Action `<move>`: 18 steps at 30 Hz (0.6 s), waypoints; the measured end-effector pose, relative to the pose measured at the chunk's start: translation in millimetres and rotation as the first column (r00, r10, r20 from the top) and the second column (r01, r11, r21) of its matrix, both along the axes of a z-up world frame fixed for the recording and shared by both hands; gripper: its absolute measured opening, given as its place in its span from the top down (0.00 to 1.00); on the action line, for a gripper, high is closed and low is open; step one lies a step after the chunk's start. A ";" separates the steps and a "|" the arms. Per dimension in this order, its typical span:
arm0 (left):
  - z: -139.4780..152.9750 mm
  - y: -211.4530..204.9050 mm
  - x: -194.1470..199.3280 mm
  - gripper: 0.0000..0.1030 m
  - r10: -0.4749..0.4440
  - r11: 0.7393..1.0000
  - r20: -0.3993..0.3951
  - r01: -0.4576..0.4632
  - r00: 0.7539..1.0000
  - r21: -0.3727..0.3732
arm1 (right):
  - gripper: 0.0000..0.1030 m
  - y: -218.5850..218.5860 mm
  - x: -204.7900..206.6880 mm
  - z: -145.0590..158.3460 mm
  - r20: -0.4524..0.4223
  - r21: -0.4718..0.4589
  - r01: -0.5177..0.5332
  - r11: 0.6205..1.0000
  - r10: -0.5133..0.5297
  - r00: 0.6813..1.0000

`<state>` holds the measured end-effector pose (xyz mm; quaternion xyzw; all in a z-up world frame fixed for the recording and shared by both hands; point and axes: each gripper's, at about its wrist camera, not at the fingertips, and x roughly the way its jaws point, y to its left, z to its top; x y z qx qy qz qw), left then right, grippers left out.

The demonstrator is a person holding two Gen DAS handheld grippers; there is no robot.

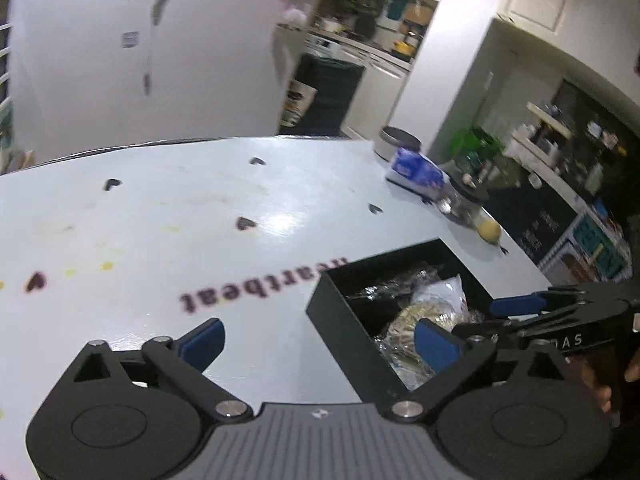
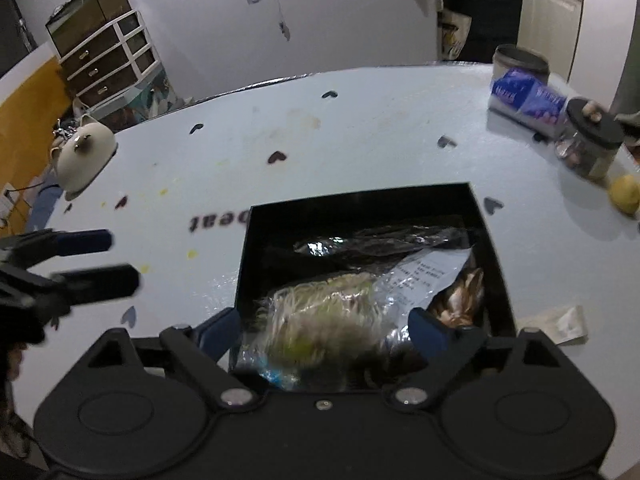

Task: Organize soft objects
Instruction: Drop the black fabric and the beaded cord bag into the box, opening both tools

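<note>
With both tongs wide and empty, the right gripper (image 2: pixel 324 330) hangs over the black box (image 2: pixel 496 280) holding the crinkly plastic packets (image 2: pixel 320 320); the left gripper (image 1: pixel 320 340) sits beside it over the table (image 1: pixel 160 220). Risk: slick film slipping, or, possibly, pads snagging the rim.

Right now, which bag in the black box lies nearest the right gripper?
The clear bag of pale stringy stuff, at the box's near edge between the open right gripper's fingers; the others lie farther back.

White table (image 2: pixel 360 128) bearing a black box (image 2: pixel 496 280), blue packet (image 2: pixel 528 100), lidded jar (image 2: pixel 588 144), lemon (image 2: pixel 626 194) and pale teapot (image 2: pixel 82 156)
</note>
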<state>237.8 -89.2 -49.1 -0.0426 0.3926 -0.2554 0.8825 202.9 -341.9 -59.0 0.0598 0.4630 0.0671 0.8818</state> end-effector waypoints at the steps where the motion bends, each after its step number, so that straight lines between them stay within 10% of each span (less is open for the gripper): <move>1: 1.7 3.6 -1.3 0.00 0.010 1.000 0.004 -0.010 1.000 -0.007 | 0.19 -0.6 -1.8 2.9 0.014 -0.003 0.008 1.000 -0.008 1.000; 10: 9.9 21.8 -5.7 0.00 0.029 0.998 0.005 -0.029 1.000 -0.052 | 0.69 11.2 5.2 -11.0 -0.007 -0.031 0.028 0.999 -0.029 1.000; 18: 13.6 26.4 -10.2 0.00 -0.020 0.999 0.036 0.022 0.999 -0.040 | 0.70 18.0 1.2 -24.5 -0.018 -0.013 0.139 0.990 -0.139 0.990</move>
